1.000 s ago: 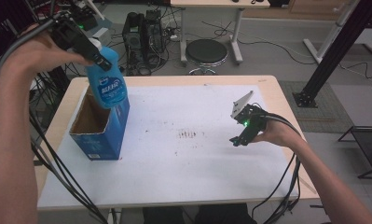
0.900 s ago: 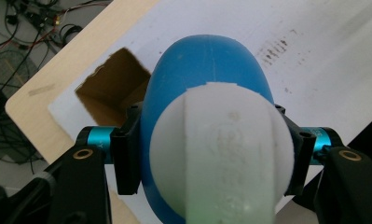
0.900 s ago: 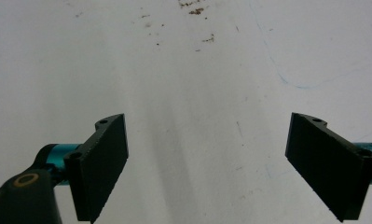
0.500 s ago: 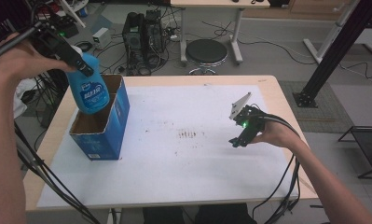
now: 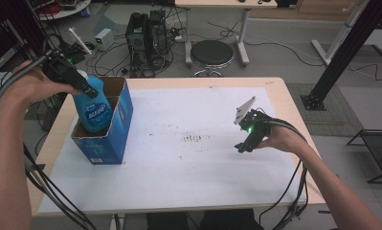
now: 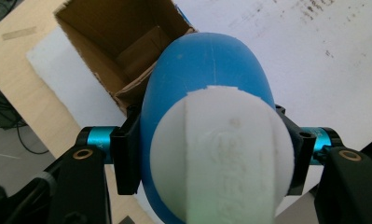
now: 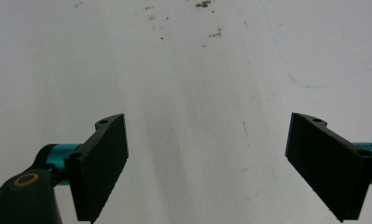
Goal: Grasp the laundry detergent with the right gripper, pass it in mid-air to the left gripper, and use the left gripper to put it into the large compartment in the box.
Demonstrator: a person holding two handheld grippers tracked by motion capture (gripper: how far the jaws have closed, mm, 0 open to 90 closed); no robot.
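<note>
left gripper [image 5: 85, 88] clamped smooth blue plastic bottle [image 5: 94, 108] below its white ribbed cap [image 6: 221, 154] | bottle upright, partly inside open blue cardboard box [image 5: 113, 139], left bench [image 5: 294, 103] | right gripper [image 7: 207, 163] wide, nothing held, over white sheet [image 5: 193, 163]

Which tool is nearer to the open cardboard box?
Left. The left tool is above the cardboard box, gripping the blue bottle partly inside it. The right tool is open, far across the white sheet.
</note>
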